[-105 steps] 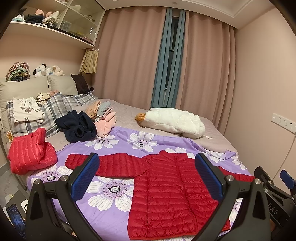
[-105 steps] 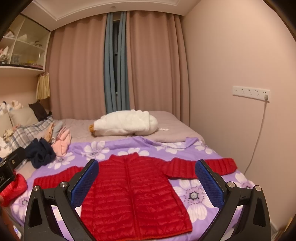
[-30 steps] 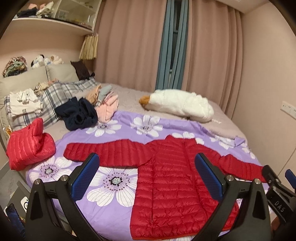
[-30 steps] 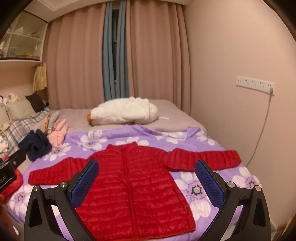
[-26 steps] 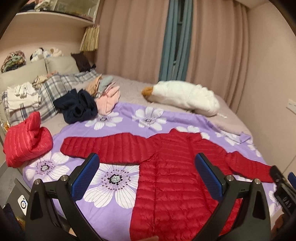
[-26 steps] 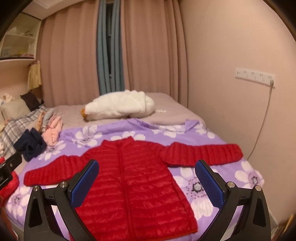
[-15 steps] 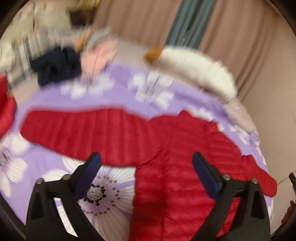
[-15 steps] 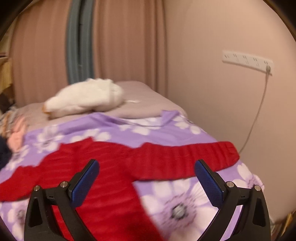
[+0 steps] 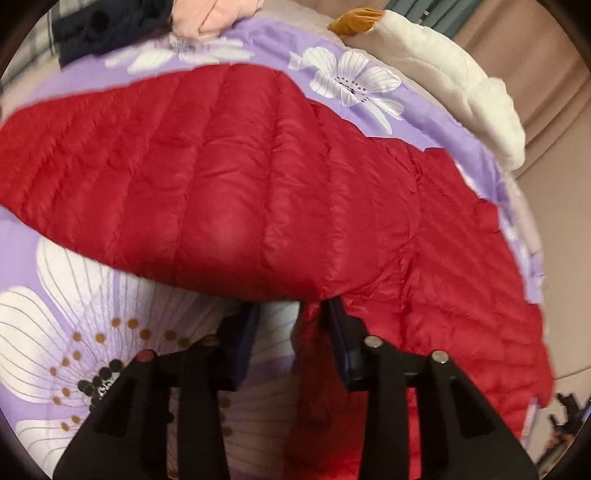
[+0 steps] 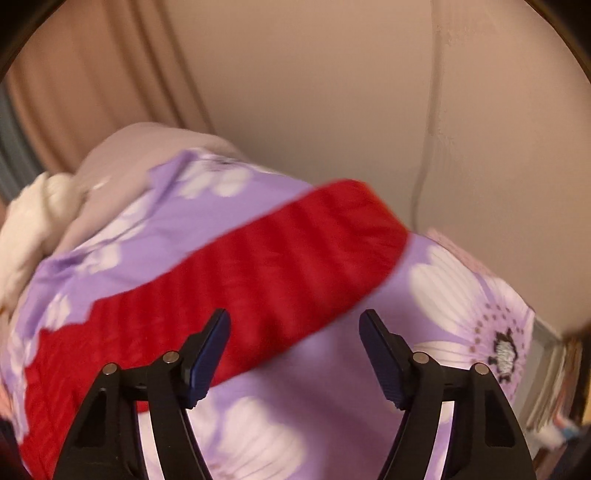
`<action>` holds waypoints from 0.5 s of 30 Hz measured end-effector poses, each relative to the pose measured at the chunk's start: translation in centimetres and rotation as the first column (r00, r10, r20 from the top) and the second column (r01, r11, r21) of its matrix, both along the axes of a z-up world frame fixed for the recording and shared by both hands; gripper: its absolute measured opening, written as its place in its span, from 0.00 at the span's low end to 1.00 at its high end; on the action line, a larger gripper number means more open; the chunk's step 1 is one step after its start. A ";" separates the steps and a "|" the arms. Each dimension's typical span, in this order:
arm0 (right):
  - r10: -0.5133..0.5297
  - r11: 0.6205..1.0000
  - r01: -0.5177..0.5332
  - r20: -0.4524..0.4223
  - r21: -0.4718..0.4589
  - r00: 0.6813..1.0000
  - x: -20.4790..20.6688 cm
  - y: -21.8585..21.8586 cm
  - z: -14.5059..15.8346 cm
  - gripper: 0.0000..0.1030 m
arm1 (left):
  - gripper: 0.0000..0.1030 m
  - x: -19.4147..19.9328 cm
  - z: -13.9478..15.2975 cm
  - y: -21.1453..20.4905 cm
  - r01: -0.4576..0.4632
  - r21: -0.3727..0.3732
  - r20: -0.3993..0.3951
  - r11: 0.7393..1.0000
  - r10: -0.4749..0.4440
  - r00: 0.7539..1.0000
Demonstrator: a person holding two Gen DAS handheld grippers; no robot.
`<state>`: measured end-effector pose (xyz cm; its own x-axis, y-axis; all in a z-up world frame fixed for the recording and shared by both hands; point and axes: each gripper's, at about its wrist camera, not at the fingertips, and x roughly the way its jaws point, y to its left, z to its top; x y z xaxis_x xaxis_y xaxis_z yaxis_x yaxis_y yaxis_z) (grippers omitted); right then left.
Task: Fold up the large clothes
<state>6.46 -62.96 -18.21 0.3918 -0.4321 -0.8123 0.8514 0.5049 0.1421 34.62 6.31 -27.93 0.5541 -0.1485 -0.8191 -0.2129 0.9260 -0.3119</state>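
A red quilted down jacket [image 9: 280,177] lies flat on a purple flowered sheet [image 9: 74,332], with its sleeves spread out. My left gripper [image 9: 291,310] is low at the armpit, where the left sleeve's lower edge meets the body. Its jaws are closing and stand narrow. The sleeve edge sits at the fingertips, and sheet still shows in the gap. My right gripper [image 10: 295,317] hangs over the lower edge of the right sleeve [image 10: 280,258]. Its jaws are closing but still wide, with the pads clear of the fabric. The picture is blurred there.
A white plush toy [image 9: 443,62] lies beyond the jacket, with a navy garment [image 9: 110,26] and pink clothes [image 9: 214,14] at the far left. In the right wrist view the bed's corner [image 10: 517,325] ends near a wall with a hanging cable [image 10: 428,110].
Both grippers have dropped from a high view of the bed to just above the jacket. The left has gone to the armpit and narrowed sharply. The right has swung to the right sleeve and narrowed a little.
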 end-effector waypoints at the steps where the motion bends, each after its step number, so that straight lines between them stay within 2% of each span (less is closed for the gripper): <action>1: -0.014 1.000 0.014 0.002 0.011 1.000 -0.2 -0.8 -0.4 0.72 | 0.32 0.2 0.0 -0.3 -0.002 0.021 0.002 1.000 0.002 1.000; 5: -0.036 0.994 0.029 0.056 0.109 0.998 -1.4 -2.4 -2.0 0.72 | 0.27 0.3 -0.2 -0.8 -0.038 0.065 0.011 0.997 0.038 0.999; 8: -0.059 0.982 0.037 0.114 0.187 0.992 -1.8 -4.2 -3.9 0.71 | 0.25 0.2 -0.3 -1.0 -0.026 0.094 0.022 0.995 0.024 0.999; 9: -0.069 0.979 0.040 0.141 0.198 0.988 -1.8 -4.6 -4.2 0.57 | 0.25 0.1 -0.4 -0.7 -0.022 0.099 0.026 0.995 0.019 0.999; 11: -0.104 0.972 0.060 0.190 0.227 0.976 -1.8 -5.3 -4.6 0.37 | 0.25 0.2 -0.8 -0.3 -0.018 0.095 0.027 0.995 0.015 1.000; 13: -0.133 0.968 0.076 0.233 0.240 0.963 -2.1 -5.9 -4.8 0.26 | 0.25 0.3 -1.0 0.1 -0.021 0.070 0.027 0.997 0.019 0.999; 15: -0.151 0.969 0.096 0.234 0.230 0.960 -1.9 -6.1 -4.6 0.10 | 0.26 0.1 -1.1 0.1 -0.024 0.059 0.029 0.998 0.023 0.999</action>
